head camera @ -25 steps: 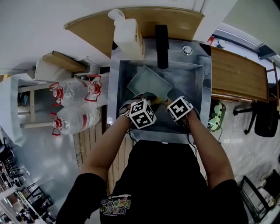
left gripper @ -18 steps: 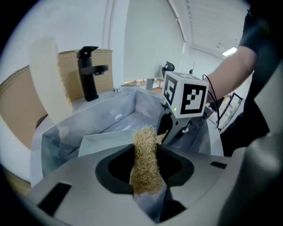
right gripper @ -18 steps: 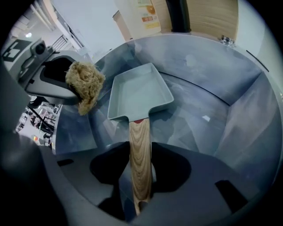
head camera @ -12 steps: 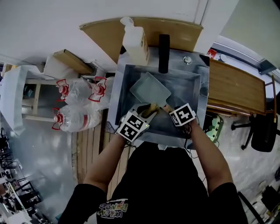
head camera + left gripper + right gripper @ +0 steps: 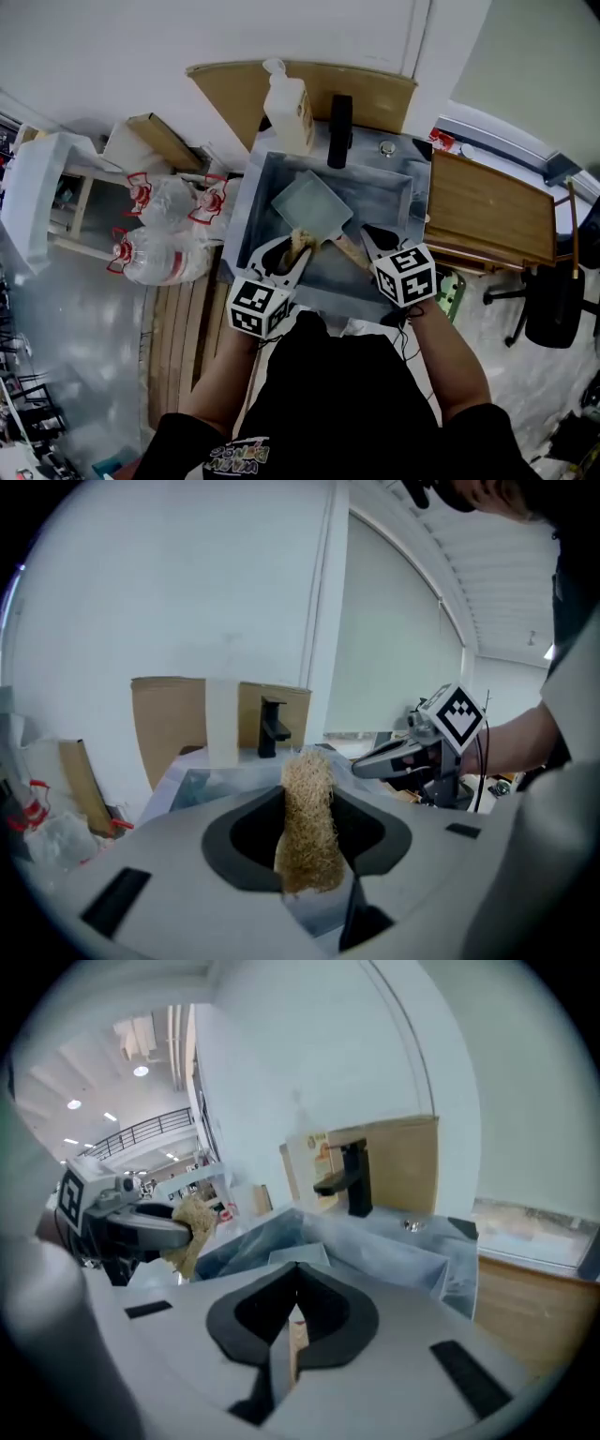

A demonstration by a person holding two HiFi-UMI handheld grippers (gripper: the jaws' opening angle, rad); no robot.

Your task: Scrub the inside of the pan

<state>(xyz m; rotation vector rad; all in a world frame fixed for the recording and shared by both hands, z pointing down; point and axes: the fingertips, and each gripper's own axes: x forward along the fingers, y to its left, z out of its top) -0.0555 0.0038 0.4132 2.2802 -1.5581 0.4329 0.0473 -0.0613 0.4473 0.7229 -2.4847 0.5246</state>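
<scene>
The square grey metal pan (image 5: 311,204) lies in the steel sink (image 5: 389,192), its wooden handle toward the front right corner. The left gripper (image 5: 291,251) clamps a coarse, fibrous tan scrubber (image 5: 307,827). The right gripper (image 5: 292,1283) has just closed, its pads meeting on nothing.

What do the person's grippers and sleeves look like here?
The left gripper and right gripper have pale grey bodies with black-lined claws, and each carries a white cube with black square markers. Thin dark cables trail from the right one. The person wears a black short-sleeved shirt with colourful lettering.
</scene>
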